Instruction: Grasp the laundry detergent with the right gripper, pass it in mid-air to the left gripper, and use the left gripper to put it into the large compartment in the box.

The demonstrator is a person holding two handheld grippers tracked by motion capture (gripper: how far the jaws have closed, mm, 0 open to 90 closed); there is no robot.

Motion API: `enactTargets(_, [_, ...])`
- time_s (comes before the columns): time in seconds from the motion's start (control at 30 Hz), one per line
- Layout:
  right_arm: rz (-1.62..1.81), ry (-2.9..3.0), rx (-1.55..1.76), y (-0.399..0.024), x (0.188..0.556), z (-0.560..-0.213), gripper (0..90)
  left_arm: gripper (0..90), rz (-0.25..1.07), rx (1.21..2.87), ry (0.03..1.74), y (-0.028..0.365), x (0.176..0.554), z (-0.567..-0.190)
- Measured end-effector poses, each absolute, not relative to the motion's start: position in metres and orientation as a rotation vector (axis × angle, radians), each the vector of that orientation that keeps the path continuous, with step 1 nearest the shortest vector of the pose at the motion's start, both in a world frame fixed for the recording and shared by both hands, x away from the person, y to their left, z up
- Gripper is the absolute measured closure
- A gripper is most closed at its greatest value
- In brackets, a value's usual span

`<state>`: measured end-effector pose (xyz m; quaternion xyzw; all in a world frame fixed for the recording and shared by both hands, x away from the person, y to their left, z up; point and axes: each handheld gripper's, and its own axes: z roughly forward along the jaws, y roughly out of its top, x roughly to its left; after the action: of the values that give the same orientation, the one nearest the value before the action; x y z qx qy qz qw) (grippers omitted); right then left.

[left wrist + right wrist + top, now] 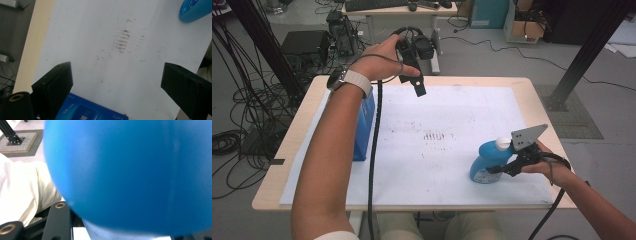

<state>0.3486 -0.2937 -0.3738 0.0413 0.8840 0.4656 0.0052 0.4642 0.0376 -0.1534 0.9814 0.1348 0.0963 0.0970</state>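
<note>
A: Right gripper point(507, 167) has its jaws clamped on the blue bottle point(490, 161), low on the body. Bottle stands near the right, near edge of the tabletop point(532, 92), on the white sheet point(452, 115), white cap point(503, 144) up.

B: Grip advice?

A: My judgement: the round body looks slippery, so keep the squeeze steady and lift straight up before carrying it anywhere. Tilting it early risks it swivelling between the jaws.

B: Left gripper point(418, 84)?

A: Held high over the far left of the sheet, jaws apart, nothing between them. The blue box point(364, 127) stands below the forearm, at the left.

B: Count?

A: One bottle, one cap, one box, one sheet, two grippers. A smudge of brown marks point(123, 40) mid-sheet.
</note>
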Motion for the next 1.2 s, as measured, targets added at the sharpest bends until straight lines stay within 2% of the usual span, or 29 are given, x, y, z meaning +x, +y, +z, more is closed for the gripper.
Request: enactTargets(1.2, [1.446,2.773,0.114,-0.2941,0.3500,-0.3737,43.5,10.8,0.283,2.909,0.402,0.0380,0.4641,-0.1530])
